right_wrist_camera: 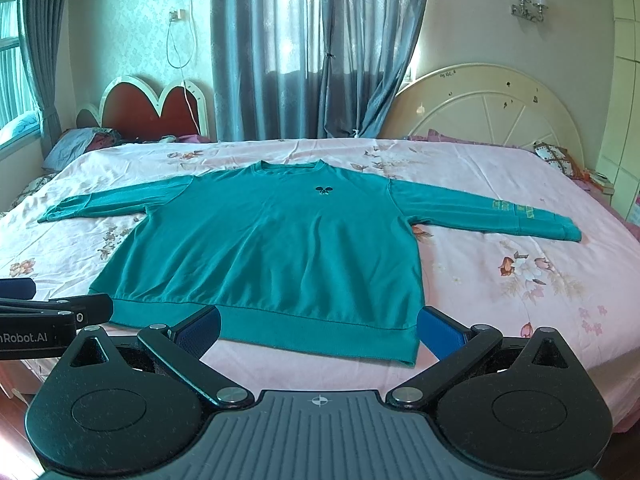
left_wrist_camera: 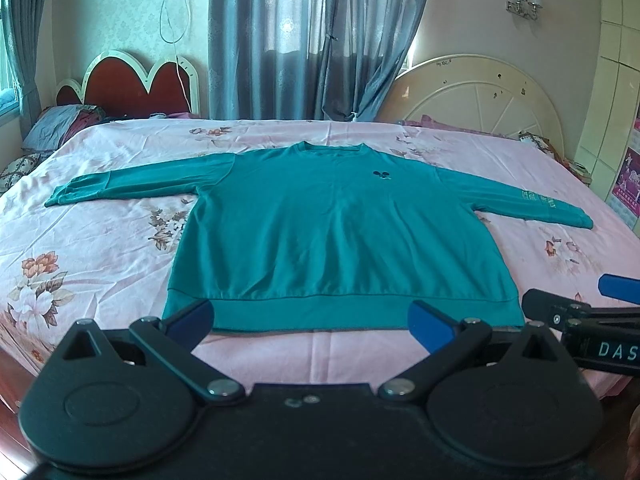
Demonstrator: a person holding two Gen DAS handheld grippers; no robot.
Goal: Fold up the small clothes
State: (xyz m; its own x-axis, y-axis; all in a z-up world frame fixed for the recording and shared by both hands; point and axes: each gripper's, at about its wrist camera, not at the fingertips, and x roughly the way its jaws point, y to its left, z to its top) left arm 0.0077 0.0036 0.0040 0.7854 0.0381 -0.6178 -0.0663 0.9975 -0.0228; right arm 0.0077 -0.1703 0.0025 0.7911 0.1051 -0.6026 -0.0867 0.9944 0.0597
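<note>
1. Bedroom, grey curtains (right_wrist_camera: 304,48) behind; bed with pink floral sheet (left_wrist_camera: 100,248) is the work surface.
2. Teal sweatshirt (left_wrist_camera: 332,236) lies flat and face up mid-bed, both sleeves spread, hem nearest us. No fold made yet; whole job left.
3. Left gripper (left_wrist_camera: 310,320) and right gripper (right_wrist_camera: 318,330) hover side by side just short of the hem, level, jaws spread wide, holding nothing.

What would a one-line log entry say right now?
left tool: open | right tool: open | sweatshirt: flat on bed, unfolded, untouched
</note>
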